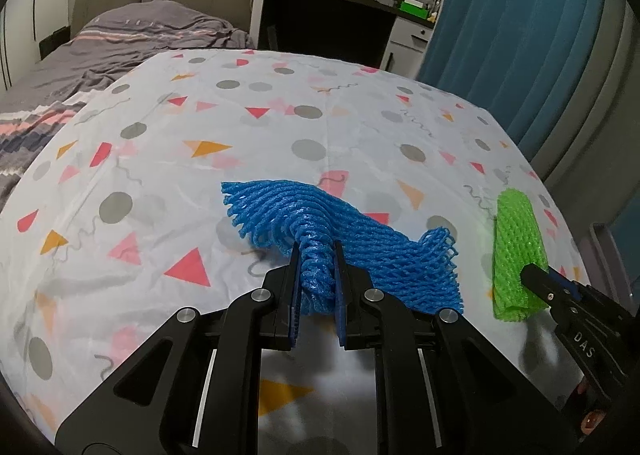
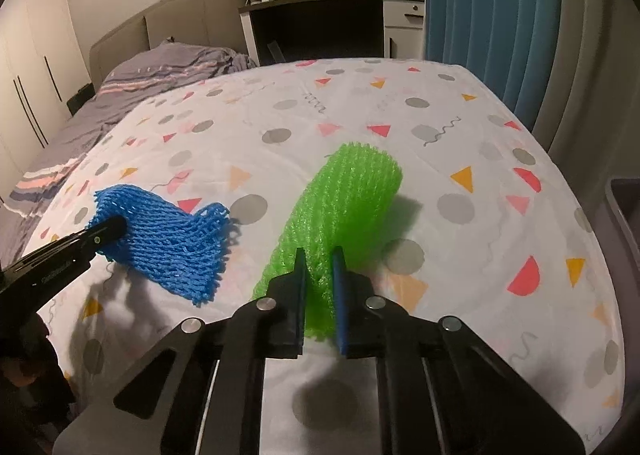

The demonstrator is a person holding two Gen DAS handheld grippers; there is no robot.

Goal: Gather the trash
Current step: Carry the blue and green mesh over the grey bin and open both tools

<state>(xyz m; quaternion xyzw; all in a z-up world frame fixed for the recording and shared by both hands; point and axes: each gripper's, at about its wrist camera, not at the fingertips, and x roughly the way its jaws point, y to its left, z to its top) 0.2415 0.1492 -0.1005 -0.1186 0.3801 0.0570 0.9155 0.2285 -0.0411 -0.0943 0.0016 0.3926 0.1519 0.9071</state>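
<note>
My left gripper (image 1: pixel 317 251) is shut on a blue foam net sleeve (image 1: pixel 360 239), pinching its middle a little above the patterned tablecloth (image 1: pixel 200 135). The blue net also shows in the right wrist view (image 2: pixel 176 243), with the left gripper (image 2: pixel 110 229) at its left end. My right gripper (image 2: pixel 320 255) is shut on a green foam net sleeve (image 2: pixel 348 191), holding its near end. In the left wrist view the green net (image 1: pixel 516 247) is at the right, with the right gripper (image 1: pixel 532 275) on its lower end.
The table carries a white cloth with coloured shapes (image 2: pixel 480 215). A grey bin edge (image 2: pixel 624 207) shows at the far right. A bed with grey bedding (image 1: pixel 120 43) lies behind on the left, a dark desk (image 1: pixel 328 23) behind, and a blue curtain (image 1: pixel 520 35) on the right.
</note>
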